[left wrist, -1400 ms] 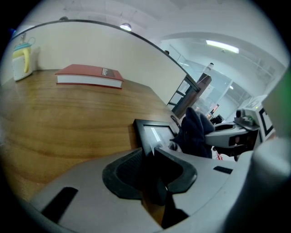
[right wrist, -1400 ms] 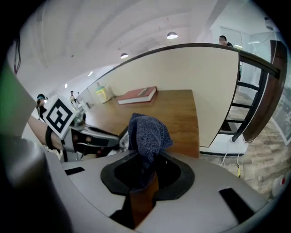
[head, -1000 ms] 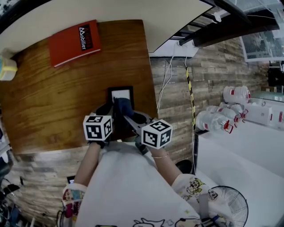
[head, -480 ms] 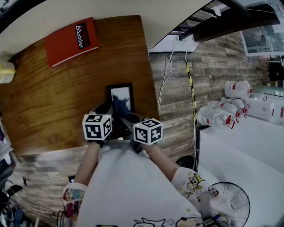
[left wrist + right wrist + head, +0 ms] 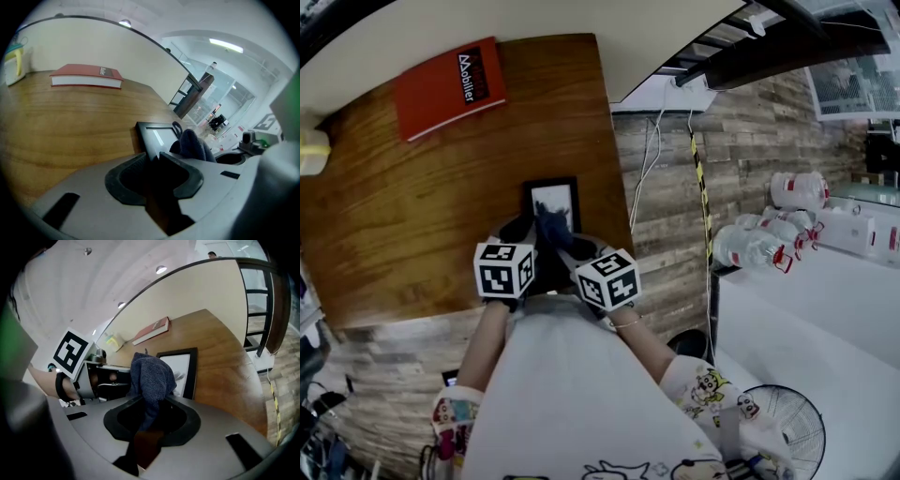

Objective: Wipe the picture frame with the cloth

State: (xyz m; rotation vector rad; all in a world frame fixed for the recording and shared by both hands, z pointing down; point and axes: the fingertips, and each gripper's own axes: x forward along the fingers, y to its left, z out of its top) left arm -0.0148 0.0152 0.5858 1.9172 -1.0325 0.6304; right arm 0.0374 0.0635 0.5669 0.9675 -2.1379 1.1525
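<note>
Red book (image 5: 450, 86), upper left in head view: white cover lettering, seemingly "Mobilier". Spine print in the left gripper view is too small to read.

Picture frame (image 5: 553, 199) sits on the wooden table (image 5: 412, 225), near its right edge, with bare wood to its left.

Left gripper (image 5: 152, 157): jaws closed on the frame's near corner.

Right gripper (image 5: 152, 404): jaws clamped on the blue cloth (image 5: 150, 376), which is bunched over the frame's glass.

Only the head view shows the plank floor (image 5: 666, 206) and the cables (image 5: 652, 169).
</note>
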